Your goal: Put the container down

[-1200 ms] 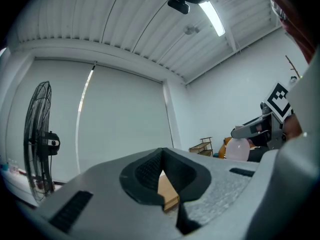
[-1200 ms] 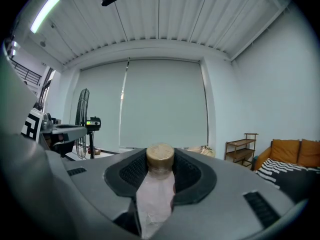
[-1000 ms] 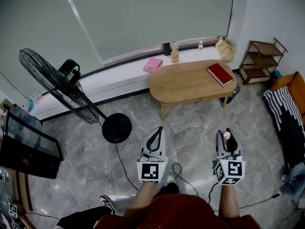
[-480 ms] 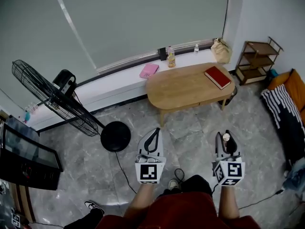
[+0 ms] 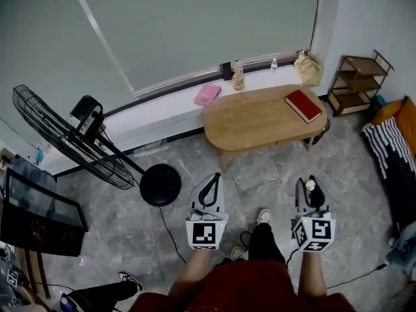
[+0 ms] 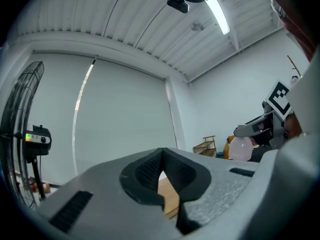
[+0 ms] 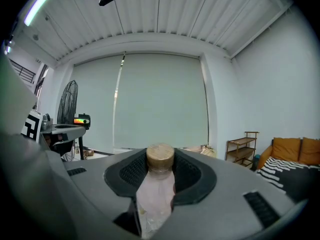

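The container (image 7: 156, 191) is a small clear bottle with a tan cork lid (image 7: 160, 158), and it stands upright between the jaws of my right gripper (image 7: 160, 160). In the head view the right gripper (image 5: 311, 183) is at the lower right above the grey floor, shut on the container (image 5: 310, 186). My left gripper (image 5: 210, 179) is held level beside it, to the left. In the left gripper view the left gripper (image 6: 161, 156) has its tips touching and nothing between them. Both point toward the oval wooden table (image 5: 260, 117).
A red book (image 5: 303, 105) lies on the table's right end. A standing fan (image 5: 68, 142) with a round black base (image 5: 160, 184) is to the left, and a cable runs across the floor. A small wooden shelf (image 5: 359, 83) stands at the far right. A window ledge (image 5: 162, 106) holds small items.
The person has stepped: a shoe now shows ahead between the grippers. The room has shifted slightly in view. Both grippers keep their places and the right one still holds the bottle.
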`<state>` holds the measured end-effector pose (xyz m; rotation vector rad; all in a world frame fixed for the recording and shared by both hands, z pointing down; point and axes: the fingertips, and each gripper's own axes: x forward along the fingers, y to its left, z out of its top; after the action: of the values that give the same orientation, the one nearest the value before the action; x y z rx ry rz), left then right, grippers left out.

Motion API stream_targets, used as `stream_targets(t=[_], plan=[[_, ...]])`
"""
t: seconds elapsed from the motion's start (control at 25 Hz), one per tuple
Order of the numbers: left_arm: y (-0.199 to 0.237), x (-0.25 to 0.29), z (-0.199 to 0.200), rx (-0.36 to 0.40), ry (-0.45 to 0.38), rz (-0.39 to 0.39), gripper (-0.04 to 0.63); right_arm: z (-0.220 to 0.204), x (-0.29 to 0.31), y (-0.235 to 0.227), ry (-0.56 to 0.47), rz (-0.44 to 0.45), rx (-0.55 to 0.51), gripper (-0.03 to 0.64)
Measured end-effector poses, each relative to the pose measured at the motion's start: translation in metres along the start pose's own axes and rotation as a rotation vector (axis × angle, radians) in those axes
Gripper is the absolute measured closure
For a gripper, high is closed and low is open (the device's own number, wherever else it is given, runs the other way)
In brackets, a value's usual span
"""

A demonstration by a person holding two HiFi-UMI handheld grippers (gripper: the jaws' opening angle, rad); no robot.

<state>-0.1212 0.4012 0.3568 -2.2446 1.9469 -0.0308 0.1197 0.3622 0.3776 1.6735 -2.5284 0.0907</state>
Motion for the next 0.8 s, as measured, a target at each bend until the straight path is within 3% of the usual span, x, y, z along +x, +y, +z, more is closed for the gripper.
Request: stream_targets(t=[0.28,0.8], plan=[[0.002,0.056,-0.014,-0.001,0.029,-0.002,0.591,0.002,0.055,-0.022,0.006,0.017,-0.015,0.48],[-0.01,0.209,-0.018,0.023,0.06,0.003,0.591,0.018,0.18,-0.111,0.02,0.038,0.027,0.48]])
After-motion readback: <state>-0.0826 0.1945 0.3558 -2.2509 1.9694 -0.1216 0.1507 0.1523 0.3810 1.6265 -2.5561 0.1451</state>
